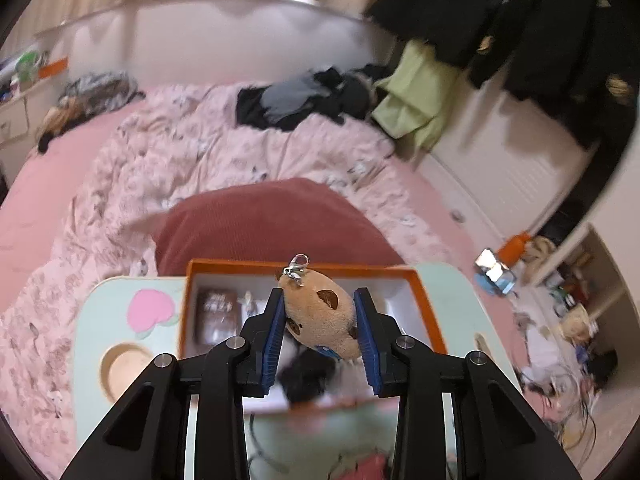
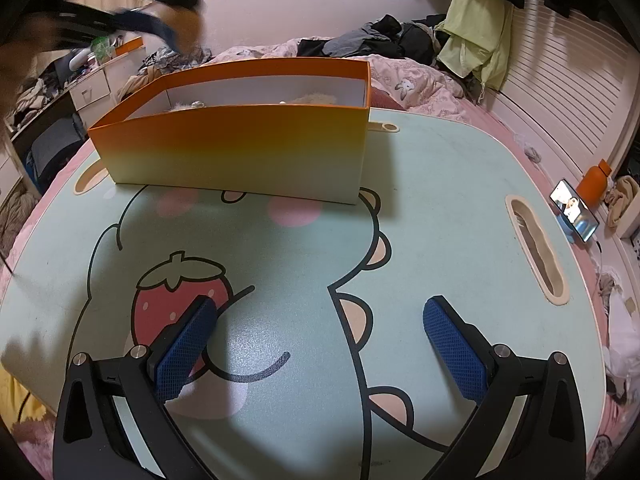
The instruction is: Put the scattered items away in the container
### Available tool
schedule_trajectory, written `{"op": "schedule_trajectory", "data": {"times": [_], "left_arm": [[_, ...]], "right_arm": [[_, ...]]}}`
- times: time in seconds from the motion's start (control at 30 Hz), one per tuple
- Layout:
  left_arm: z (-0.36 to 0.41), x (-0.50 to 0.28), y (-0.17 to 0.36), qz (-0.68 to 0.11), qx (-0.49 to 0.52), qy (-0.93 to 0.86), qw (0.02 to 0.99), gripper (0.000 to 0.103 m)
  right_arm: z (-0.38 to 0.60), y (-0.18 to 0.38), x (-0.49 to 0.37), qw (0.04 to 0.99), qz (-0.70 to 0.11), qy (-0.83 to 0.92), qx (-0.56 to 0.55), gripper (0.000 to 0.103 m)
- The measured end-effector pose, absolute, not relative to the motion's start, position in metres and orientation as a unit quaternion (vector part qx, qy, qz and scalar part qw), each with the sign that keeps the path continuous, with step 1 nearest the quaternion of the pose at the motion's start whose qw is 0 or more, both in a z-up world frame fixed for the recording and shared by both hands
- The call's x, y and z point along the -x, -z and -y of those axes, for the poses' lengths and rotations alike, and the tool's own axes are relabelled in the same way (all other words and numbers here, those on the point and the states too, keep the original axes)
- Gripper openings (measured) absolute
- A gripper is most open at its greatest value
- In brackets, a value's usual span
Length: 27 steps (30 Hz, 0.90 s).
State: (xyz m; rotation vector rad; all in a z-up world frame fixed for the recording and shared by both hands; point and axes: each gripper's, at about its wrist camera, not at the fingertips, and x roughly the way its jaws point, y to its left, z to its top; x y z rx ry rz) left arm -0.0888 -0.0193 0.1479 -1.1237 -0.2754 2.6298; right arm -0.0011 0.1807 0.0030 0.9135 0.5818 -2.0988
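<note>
A tan plush toy (image 1: 320,314) was clamped between the blue pads of the left gripper (image 1: 320,320) and held above the orange box (image 1: 304,268). The right gripper (image 2: 320,344) was held with fingers apart, empty, over the lap table (image 2: 440,200), near the box.

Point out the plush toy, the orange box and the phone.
plush toy (image 1: 320,312), left wrist view, its tan body.
orange box (image 2: 240,148), right wrist view, near outer wall.
phone (image 2: 576,210), right wrist view, lit screen.
</note>
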Motion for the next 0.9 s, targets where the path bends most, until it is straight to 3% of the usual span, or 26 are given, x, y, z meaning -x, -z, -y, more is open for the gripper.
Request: {"op": "schedule_trajectory", "data": {"times": [0.27, 0.47, 0.53, 0.6, 0.67, 0.9], "left_arm": [[0.026, 0.022, -0.075, 0.059, 0.419, -0.895, 0.139, 0.033], [0.022, 0.011, -0.033, 0.079, 0.402, -0.905, 0.113, 0.036], [0.019, 0.005, -0.036, 0.072, 0.378, -0.917, 0.107, 0.046], [0.019, -0.003, -0.037, 0.081, 0.355, -0.925, 0.109, 0.084], [0.021, -0.013, -0.038, 0.096, 0.332, -0.932, 0.105, 0.097], [0.036, -0.023, -0.039, 0.095, 0.333, -0.936, 0.065, 0.097]], "right_arm": [[-0.180, -0.003, 0.000, 0.385, -0.231, 0.819, -0.356, 0.103], [-0.180, -0.003, -0.001, 0.402, -0.240, 0.812, -0.349, 0.103], [-0.180, -0.003, -0.001, 0.405, -0.242, 0.810, -0.347, 0.103], [-0.179, -0.003, -0.001, 0.407, -0.243, 0.809, -0.347, 0.103], [-0.179, -0.003, -0.001, 0.413, -0.246, 0.807, -0.344, 0.103], [-0.177, -0.005, -0.002, 0.422, -0.251, 0.802, -0.340, 0.103]]}}
